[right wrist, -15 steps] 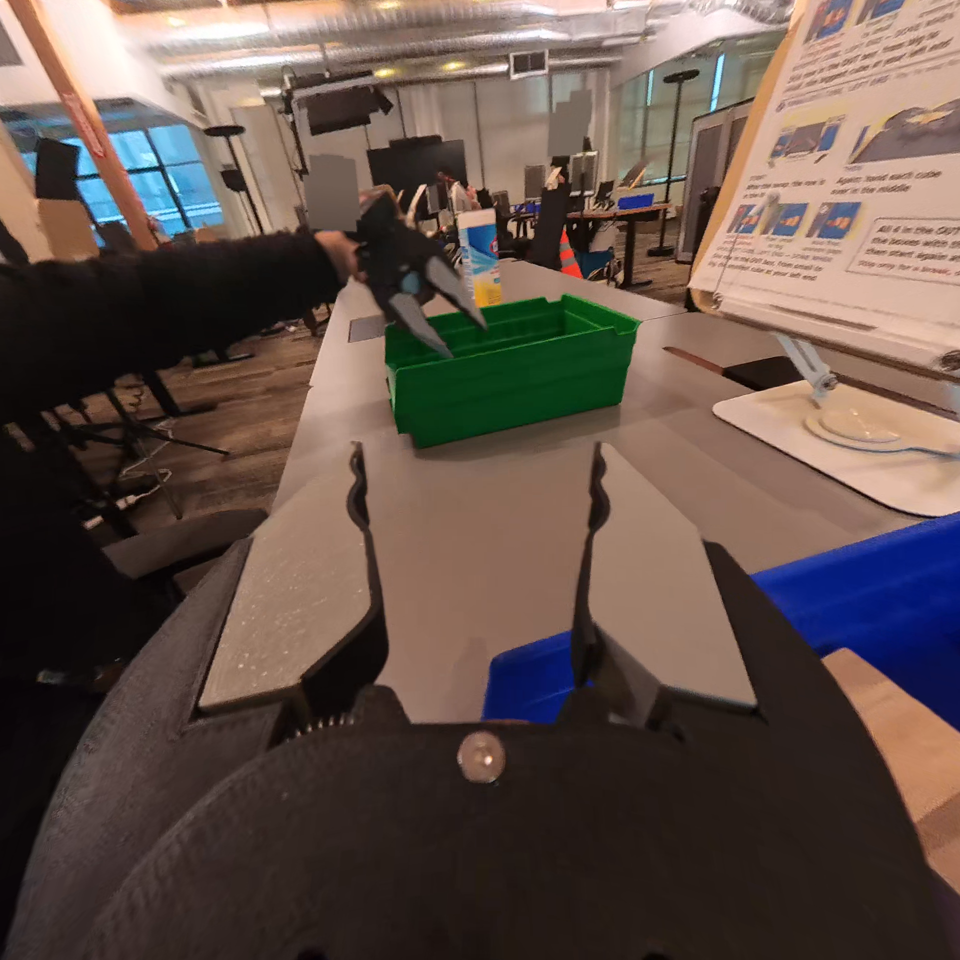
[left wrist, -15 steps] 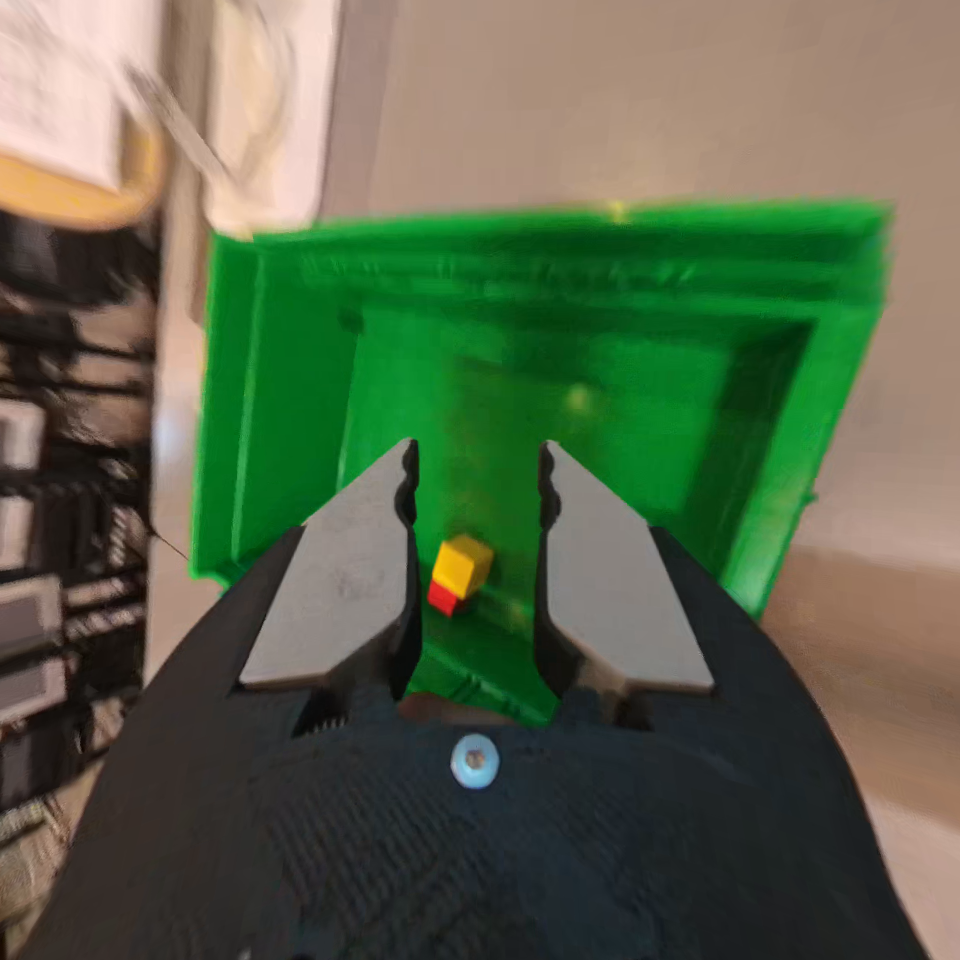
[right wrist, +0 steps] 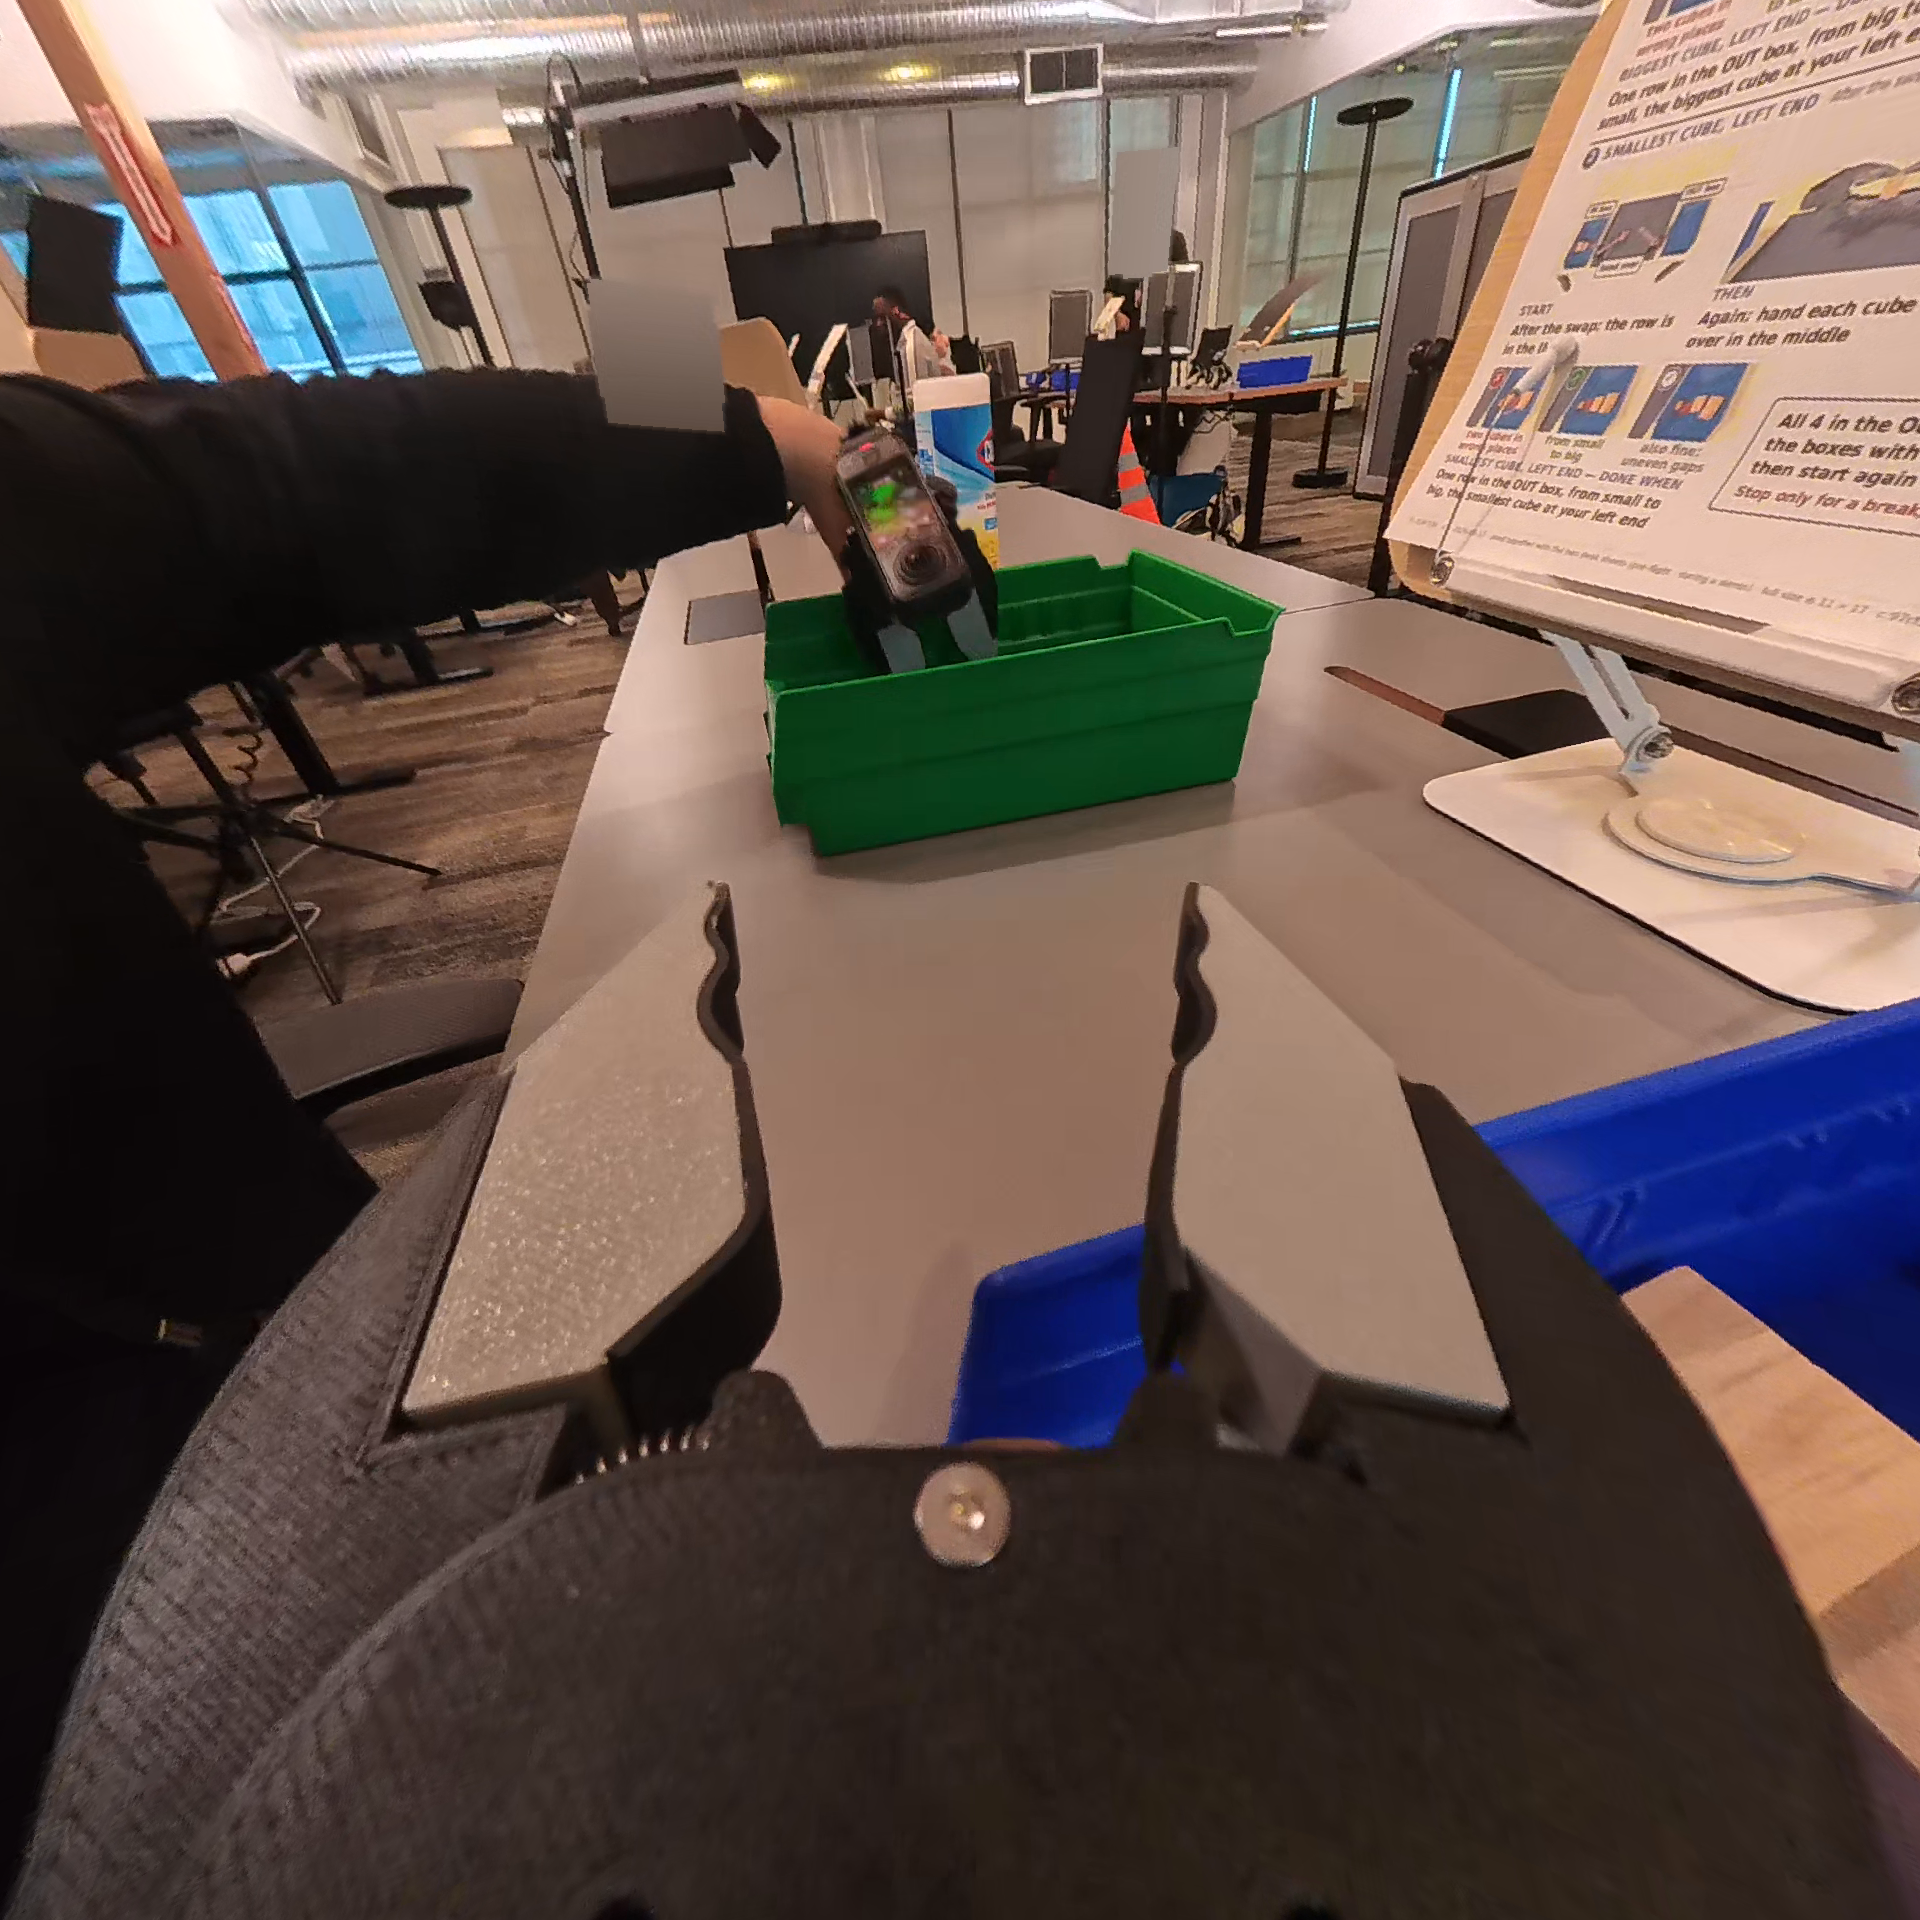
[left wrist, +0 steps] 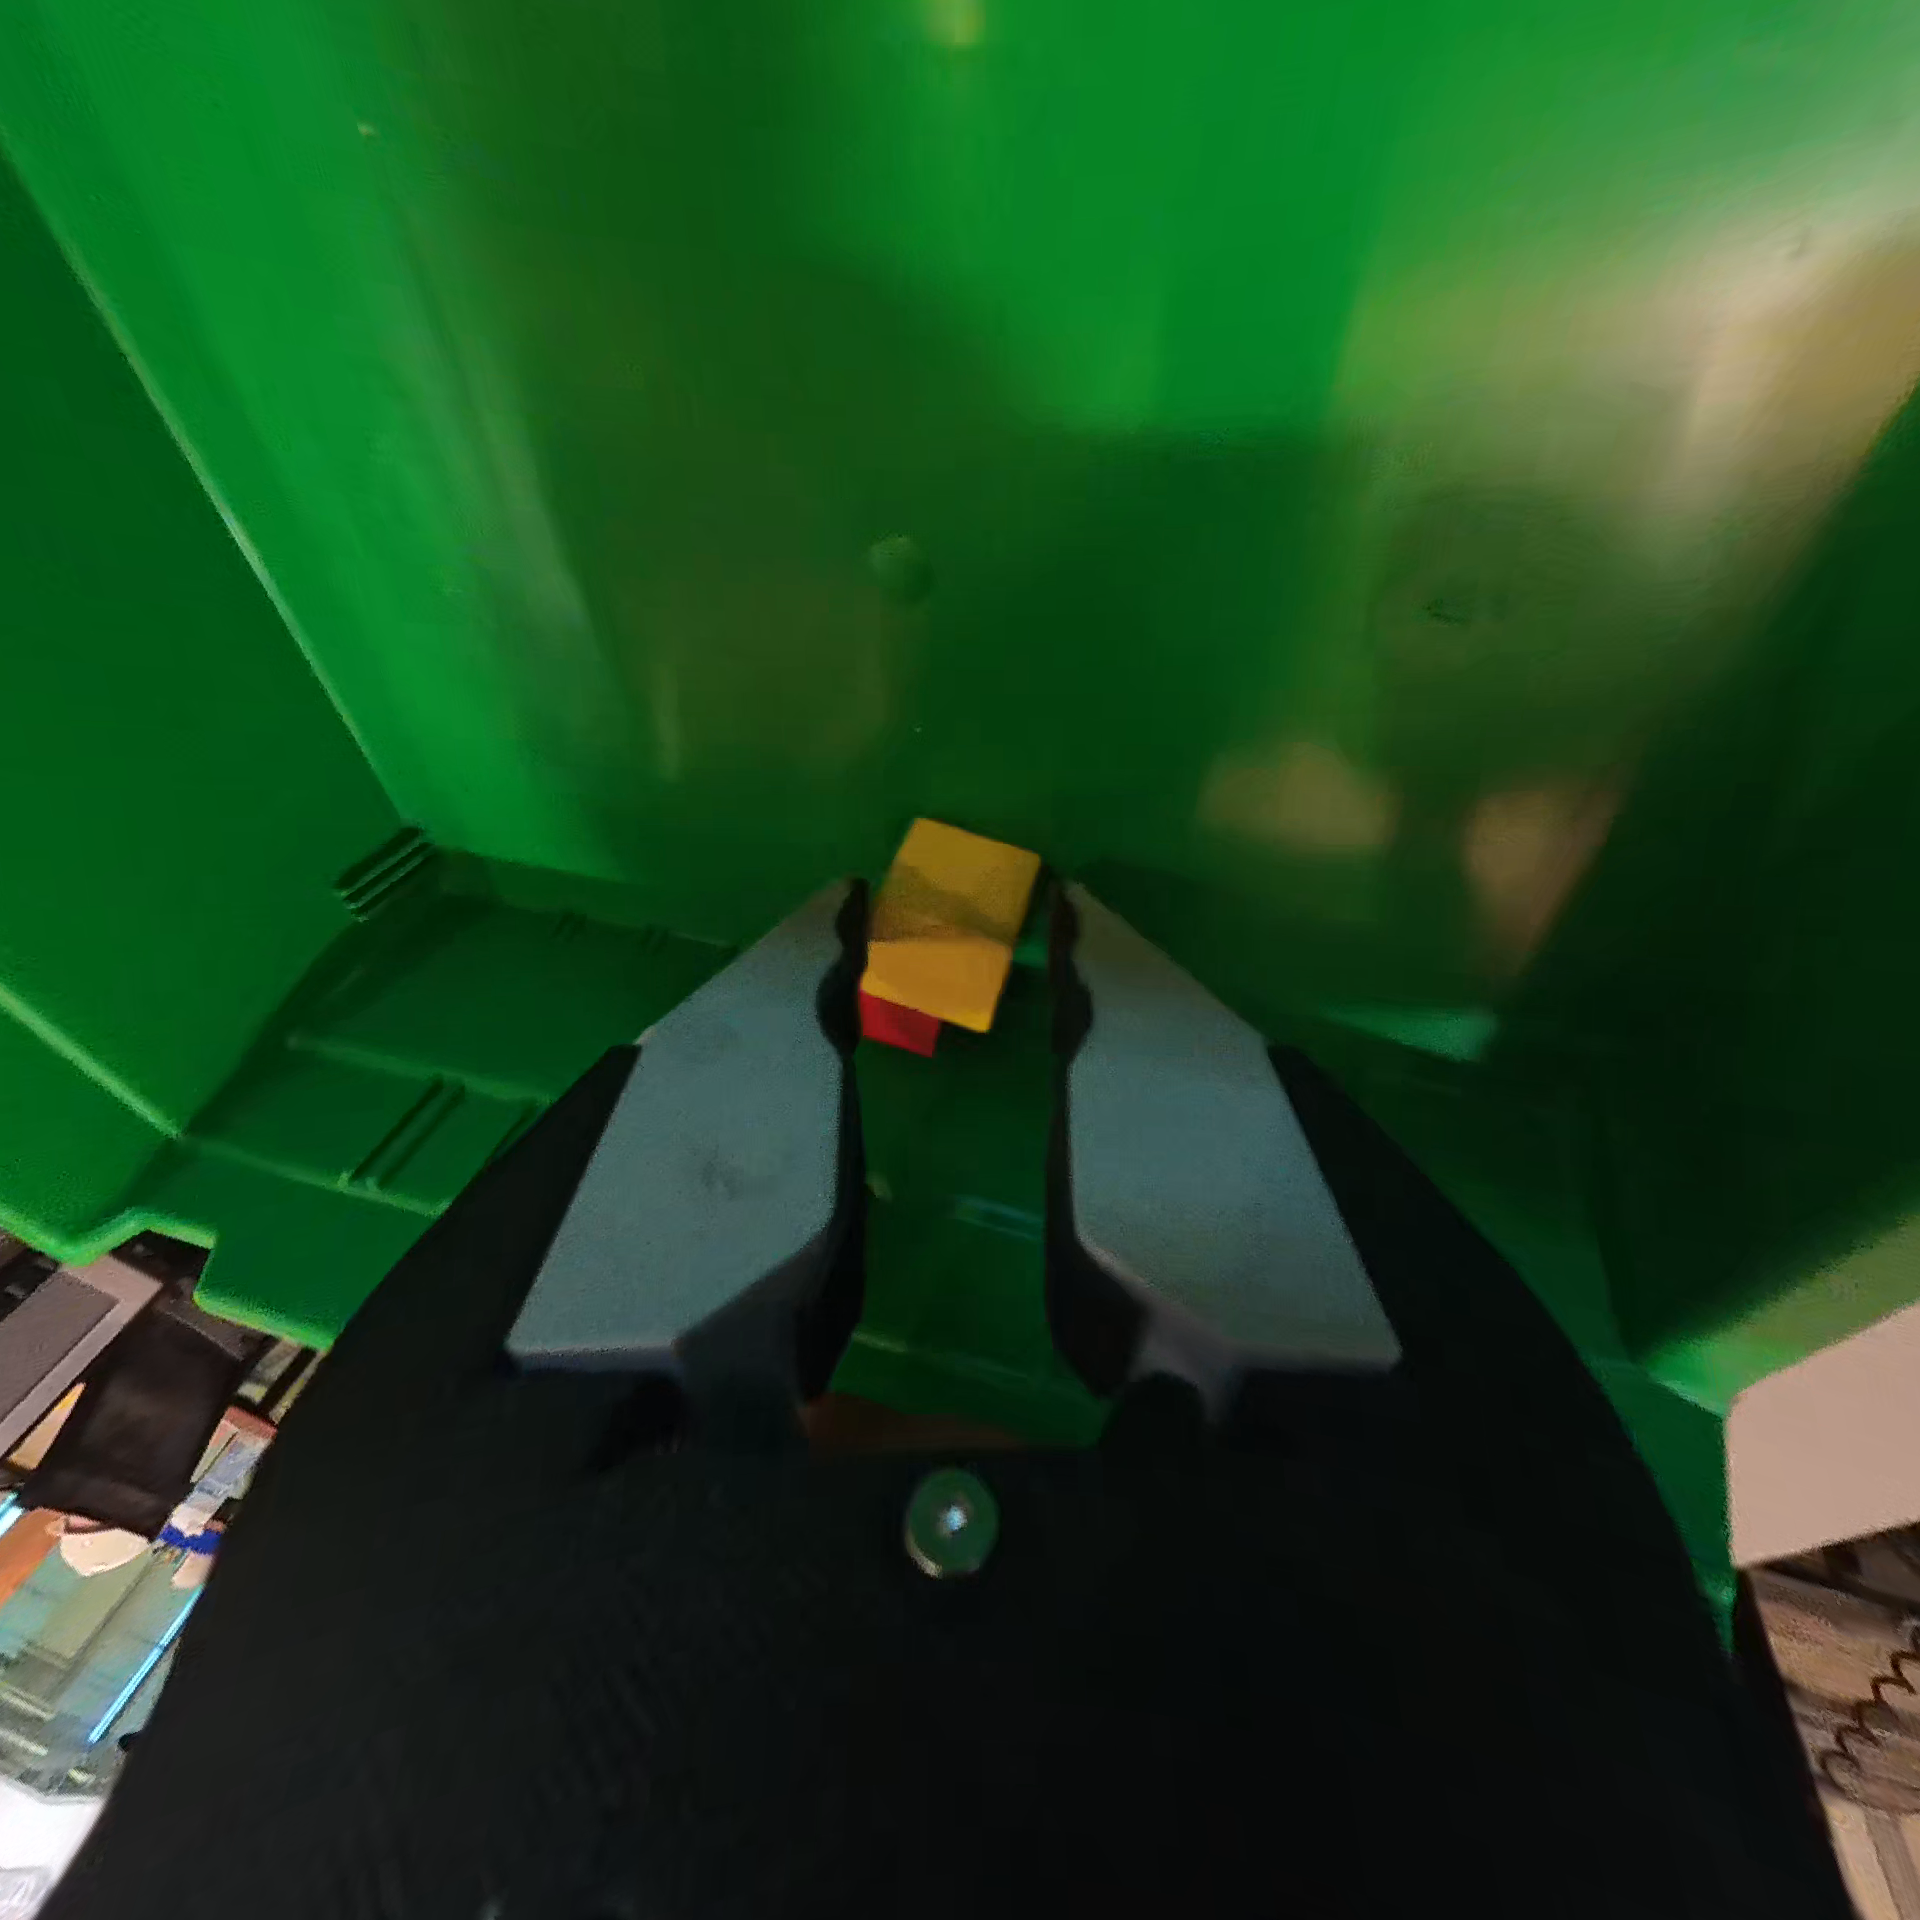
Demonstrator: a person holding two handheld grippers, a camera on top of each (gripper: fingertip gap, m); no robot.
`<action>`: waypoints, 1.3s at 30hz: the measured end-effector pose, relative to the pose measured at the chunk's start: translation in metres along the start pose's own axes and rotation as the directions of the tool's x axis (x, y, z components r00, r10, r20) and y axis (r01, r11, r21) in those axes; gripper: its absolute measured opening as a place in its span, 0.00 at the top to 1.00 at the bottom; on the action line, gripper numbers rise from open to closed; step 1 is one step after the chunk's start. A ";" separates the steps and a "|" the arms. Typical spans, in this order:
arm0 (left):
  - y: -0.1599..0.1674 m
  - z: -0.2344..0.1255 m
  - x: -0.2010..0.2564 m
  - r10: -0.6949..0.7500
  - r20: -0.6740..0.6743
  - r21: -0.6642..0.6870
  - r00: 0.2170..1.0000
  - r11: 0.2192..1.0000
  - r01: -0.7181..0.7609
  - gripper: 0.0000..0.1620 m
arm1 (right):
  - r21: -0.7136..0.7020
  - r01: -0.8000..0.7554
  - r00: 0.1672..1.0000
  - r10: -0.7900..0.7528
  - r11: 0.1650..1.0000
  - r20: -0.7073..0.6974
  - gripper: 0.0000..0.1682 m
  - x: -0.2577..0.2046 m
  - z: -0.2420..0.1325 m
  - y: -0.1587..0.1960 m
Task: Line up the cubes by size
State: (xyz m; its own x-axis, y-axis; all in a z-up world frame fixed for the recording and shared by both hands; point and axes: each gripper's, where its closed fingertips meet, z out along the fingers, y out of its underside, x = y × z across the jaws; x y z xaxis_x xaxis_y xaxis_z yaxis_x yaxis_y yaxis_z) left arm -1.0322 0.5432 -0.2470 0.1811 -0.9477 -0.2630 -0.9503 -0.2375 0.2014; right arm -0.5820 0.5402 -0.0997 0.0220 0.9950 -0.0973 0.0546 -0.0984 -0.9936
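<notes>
**Left gripper down in the green bin, going for the yellow cube**

So the left gripper [left wrist: 951, 904] was reaching into the green bin [left wrist: 623, 520], jaws partly open with the yellow cube [left wrist: 951, 935] sitting right between the tips. Couldn't tell whether the jaws were touching it yet; looked like straddling, not a firm pinch. A smaller red cube [left wrist: 899, 1023] was tucked against the yellow one at about 7 o'clock, touching it or very nearly. Both sat close to the bin's near wall.

Progress-wise, I'd say this was early: no row of cubes showed anywhere, and only two cubes were in sight. The rest of the sorting seemed left to do.

The right gripper [right wrist: 951, 935] hung over the grey counter [right wrist: 935, 987] with jaws wide apart and nothing in them. A blue bin [right wrist: 1714, 1174] sat at its 4 o'clock, the green bin out at 12 o'clock, an instruction board on a white stand [right wrist: 1683, 312] at 2 o'clock, and a wipes canister [right wrist: 956, 436] behind the green bin.

Main snag, I reckon: the red cube crowding the yellow one, plus the bin wall close by, so a squeeze could nudge or drag it along.
</notes>
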 end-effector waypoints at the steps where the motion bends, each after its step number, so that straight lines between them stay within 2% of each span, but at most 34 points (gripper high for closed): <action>1: 0.000 0.000 0.000 0.005 0.000 -0.010 1.000 1.000 -0.005 0.82 | 0.007 -0.008 1.000 0.008 1.000 0.005 0.52 0.000 0.000 -0.001; 4: -0.002 -0.003 0.005 0.018 0.007 -0.008 1.000 1.000 -0.018 0.83 | 0.003 -0.021 1.000 0.021 1.000 0.007 0.54 0.000 0.001 0.001; 6: -0.009 -0.013 0.005 -0.002 0.051 0.043 0.999 0.999 0.000 0.84 | -0.015 -0.011 1.000 0.011 1.000 -0.003 0.54 0.001 0.002 0.004; 9: -0.029 -0.048 0.000 -0.072 0.188 0.203 0.980 0.979 0.033 0.84 | -0.016 -0.012 1.000 0.012 1.000 0.017 0.54 -0.003 0.003 0.003; 11: -0.057 -0.085 -0.001 -0.124 0.298 0.358 0.947 0.934 0.010 0.84 | -0.010 -0.035 0.997 0.035 0.999 0.068 0.54 -0.012 0.004 0.001; 15: -0.143 -0.173 0.028 -0.209 0.438 0.665 0.874 0.730 -0.159 0.84 | 0.001 -0.090 0.985 0.089 0.996 0.151 0.57 -0.031 0.015 -0.007; 19: -0.222 -0.238 0.077 -0.214 0.566 0.747 0.796 0.542 -0.385 0.84 | -0.056 -0.146 0.963 0.155 0.988 0.220 0.58 -0.066 0.042 -0.019; 22: -0.262 -0.277 0.105 -0.265 0.571 0.803 0.777 0.375 -0.462 0.84 | -0.118 -0.148 0.946 0.175 0.982 0.272 0.57 -0.097 0.066 -0.022; 25: -0.287 -0.291 0.124 -0.266 0.603 0.791 0.752 0.314 -0.524 0.84 | -0.144 -0.162 0.946 0.195 0.976 0.257 0.58 -0.108 0.085 -0.025; 29: -0.294 -0.299 0.133 -0.292 0.601 0.798 0.744 0.260 -0.543 0.84 | -0.199 -0.263 0.892 0.316 0.944 0.324 0.66 -0.121 0.093 -0.022; 30: -0.293 -0.300 0.133 -0.298 0.600 0.799 0.742 0.255 -0.544 0.84 | -0.194 -0.294 0.870 0.347 0.936 0.352 0.69 -0.123 0.093 -0.025; 32: -0.291 -0.294 0.133 -0.294 0.604 0.796 0.741 0.274 -0.540 0.84 | -0.171 -0.326 0.839 0.368 0.930 0.402 0.86 -0.126 0.092 -0.030; 36: -0.288 -0.286 0.133 -0.299 0.571 0.820 0.764 0.259 -0.511 0.84 | -0.221 -0.339 0.824 0.402 0.915 0.399 0.86 -0.125 0.097 -0.022; 39: -0.288 -0.275 0.135 -0.305 0.537 0.841 0.787 0.261 -0.473 0.84 | -0.283 -0.285 0.855 0.376 0.916 0.356 0.86 -0.120 0.092 -0.011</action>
State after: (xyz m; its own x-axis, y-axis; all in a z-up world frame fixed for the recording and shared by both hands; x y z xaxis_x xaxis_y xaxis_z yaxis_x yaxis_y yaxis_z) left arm -0.6640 0.4246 -0.0815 0.2959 -0.5584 -0.7750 -0.5472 0.5659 -0.6167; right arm -0.6773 0.4236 -0.0824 -0.3163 0.8200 -0.4770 0.3265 -0.3780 -0.8663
